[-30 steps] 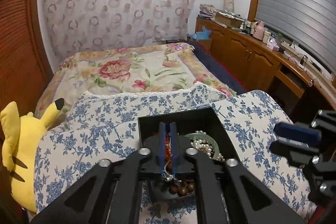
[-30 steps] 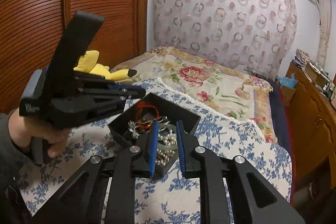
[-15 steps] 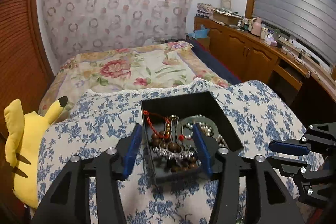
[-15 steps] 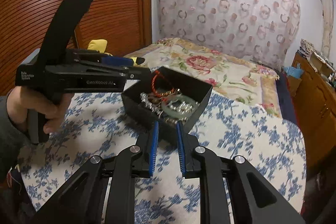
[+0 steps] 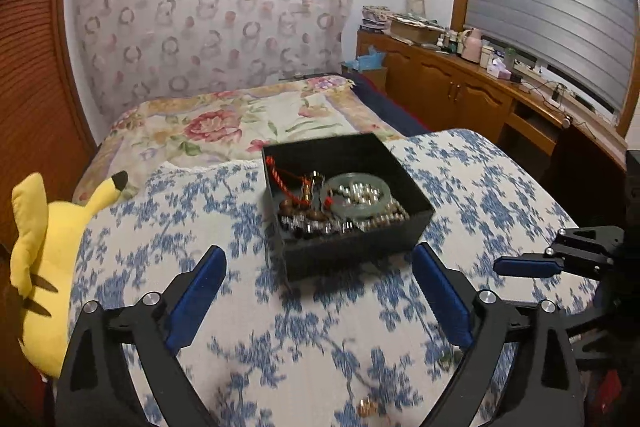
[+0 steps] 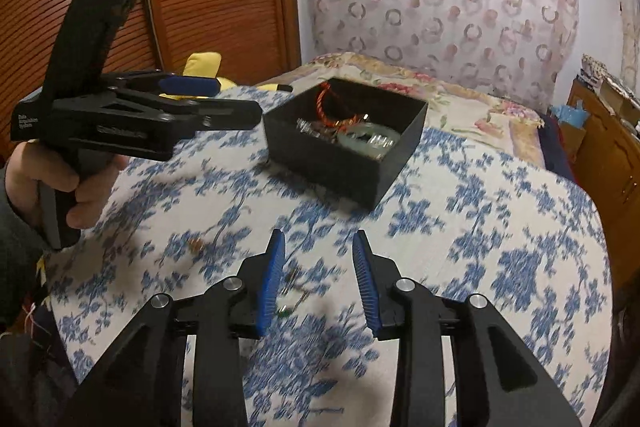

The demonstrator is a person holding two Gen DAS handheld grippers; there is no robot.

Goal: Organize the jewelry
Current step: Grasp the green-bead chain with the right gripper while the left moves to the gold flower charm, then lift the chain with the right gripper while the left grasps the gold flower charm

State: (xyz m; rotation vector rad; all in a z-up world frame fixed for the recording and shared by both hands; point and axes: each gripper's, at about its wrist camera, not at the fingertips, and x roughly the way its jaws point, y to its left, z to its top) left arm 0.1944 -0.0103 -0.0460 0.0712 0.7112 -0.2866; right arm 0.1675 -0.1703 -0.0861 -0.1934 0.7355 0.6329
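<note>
White print on the left gripper body is too blurred to read.

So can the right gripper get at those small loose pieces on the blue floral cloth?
Probably yes. The right gripper hangs just above the loose pieces, its jaws opening with nothing between them, and the black box sits well beyond.

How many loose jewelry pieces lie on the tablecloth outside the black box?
3 that I can make out: a brownish piece left of the right gripper, and two small blurred pieces by its left finger. Blur may hide more.
</note>
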